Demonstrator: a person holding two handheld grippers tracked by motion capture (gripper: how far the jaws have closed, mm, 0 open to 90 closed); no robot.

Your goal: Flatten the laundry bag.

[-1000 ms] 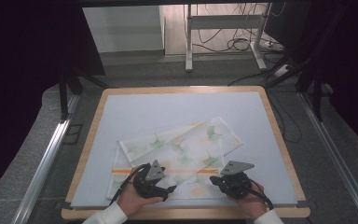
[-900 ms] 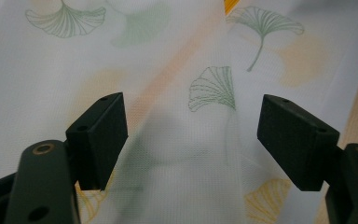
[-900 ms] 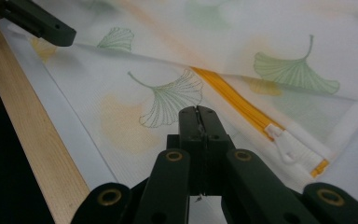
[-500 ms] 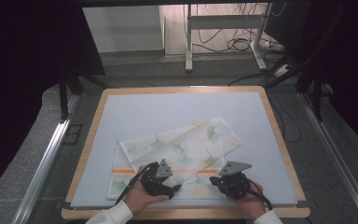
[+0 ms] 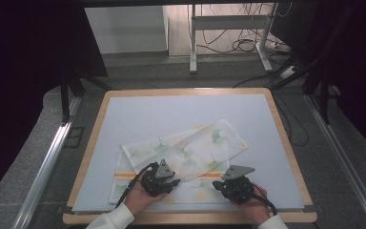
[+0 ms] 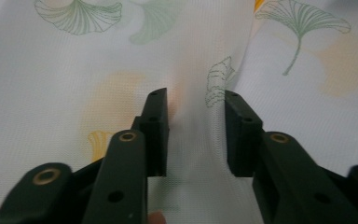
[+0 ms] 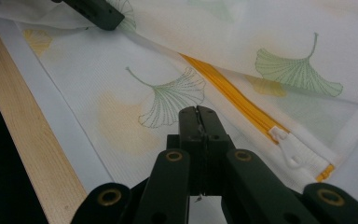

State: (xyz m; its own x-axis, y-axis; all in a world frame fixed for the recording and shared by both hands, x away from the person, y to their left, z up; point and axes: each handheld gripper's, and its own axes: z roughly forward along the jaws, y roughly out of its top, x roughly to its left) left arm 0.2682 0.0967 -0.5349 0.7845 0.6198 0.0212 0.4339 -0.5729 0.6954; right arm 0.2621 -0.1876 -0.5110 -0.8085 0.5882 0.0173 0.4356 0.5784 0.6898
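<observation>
Left tool gapes over the ginkgo-print cloth; right tool is clenched, grasping nothing visible.

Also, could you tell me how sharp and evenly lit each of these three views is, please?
High view: the pale mat is evenly lit, the surroundings fall into near-black, and detail is soft. Left gripper view: the ginkgo-print cloth is crisp at mid-distance, but the jaws blur toward the bottom edge. Right gripper view: the yellow zipper is sharp, and the cloth's far top edge softens and washes out.
</observation>
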